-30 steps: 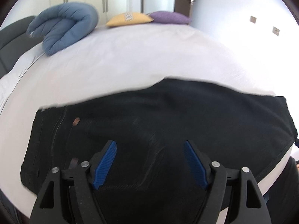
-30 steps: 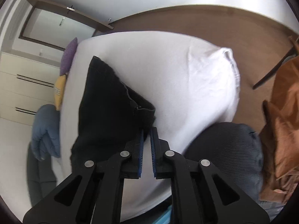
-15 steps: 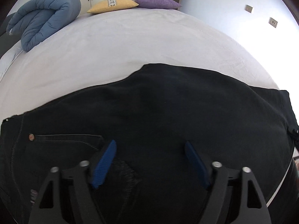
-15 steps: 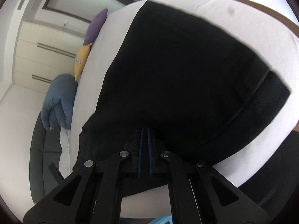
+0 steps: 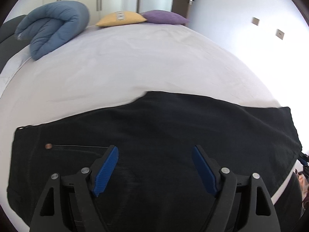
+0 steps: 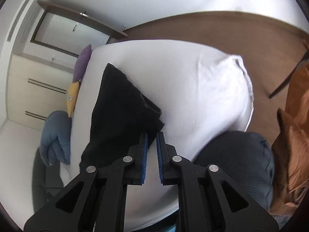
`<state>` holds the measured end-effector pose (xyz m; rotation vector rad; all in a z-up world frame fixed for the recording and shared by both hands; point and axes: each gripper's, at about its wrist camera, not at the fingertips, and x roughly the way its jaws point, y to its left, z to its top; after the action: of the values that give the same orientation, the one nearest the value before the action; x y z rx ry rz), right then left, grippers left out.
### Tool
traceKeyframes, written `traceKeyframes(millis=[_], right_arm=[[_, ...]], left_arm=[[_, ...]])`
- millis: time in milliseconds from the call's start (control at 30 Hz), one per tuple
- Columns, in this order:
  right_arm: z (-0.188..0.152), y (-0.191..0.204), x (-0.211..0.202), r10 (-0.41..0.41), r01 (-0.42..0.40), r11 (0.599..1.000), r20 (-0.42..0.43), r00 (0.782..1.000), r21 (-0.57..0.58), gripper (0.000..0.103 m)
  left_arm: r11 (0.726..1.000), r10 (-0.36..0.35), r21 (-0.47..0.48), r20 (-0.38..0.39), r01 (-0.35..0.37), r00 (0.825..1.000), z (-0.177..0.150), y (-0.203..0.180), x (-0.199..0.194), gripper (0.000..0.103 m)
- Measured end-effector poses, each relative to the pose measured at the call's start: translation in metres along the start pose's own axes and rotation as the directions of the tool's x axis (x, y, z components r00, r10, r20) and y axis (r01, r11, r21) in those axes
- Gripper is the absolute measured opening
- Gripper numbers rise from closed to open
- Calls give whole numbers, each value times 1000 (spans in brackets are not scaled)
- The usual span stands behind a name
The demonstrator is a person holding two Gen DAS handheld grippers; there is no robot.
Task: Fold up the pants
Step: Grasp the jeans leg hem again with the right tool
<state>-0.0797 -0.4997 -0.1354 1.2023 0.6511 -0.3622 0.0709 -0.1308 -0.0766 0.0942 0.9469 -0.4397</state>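
Left wrist view has the left hand-held gripper (image 5: 154,150) tilted down over the black pants (image 5: 154,127) flat on the white bed (image 5: 135,61), jaws wide and opening with nothing gripped, while the right hand-held gripper (image 6: 152,135), jaws narrowly parted and opening, empty, hovers at the pants' corner, beyond three cushions: blue (image 5: 52,27), yellow (image 5: 120,17), purple (image 5: 164,17).

My right hand-held gripper (image 6: 152,135) points down at the bed (image 6: 193,81), its blue pads (image 6: 144,158) a narrow slit apart and opening, nothing pinched between them. Their tips sit right at the near corner of the black pants (image 6: 119,112), which lie folded on the white sheet. Past the pants, along the bed's far edge, are a purple cushion (image 6: 83,61), a yellow cushion (image 6: 72,98) and a rolled blue duvet (image 6: 56,135). Brown floor (image 6: 231,31) curves behind the bed.
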Motion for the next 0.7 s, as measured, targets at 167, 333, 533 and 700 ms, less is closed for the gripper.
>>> traceKeyframes(millis=[167, 333, 533, 700], right_arm=[[-5, -17, 14, 62, -61, 994, -6, 998, 93, 9], [-11, -31, 5, 96, -96, 986, 9, 995, 137, 17], [-11, -45, -15, 153, -169, 966, 90, 984, 197, 71], [-4, -37, -1, 180, -187, 963, 52, 982, 193, 71]], left_arm=[[999, -35, 31, -96, 38, 995, -16, -31, 23, 82], [999, -27, 22, -133, 31, 991, -26, -29, 32, 89], [1000, -22, 16, -169, 25, 985, -24, -35, 38, 97], [1000, -16, 14, -179, 19, 984, -23, -38, 40, 98]])
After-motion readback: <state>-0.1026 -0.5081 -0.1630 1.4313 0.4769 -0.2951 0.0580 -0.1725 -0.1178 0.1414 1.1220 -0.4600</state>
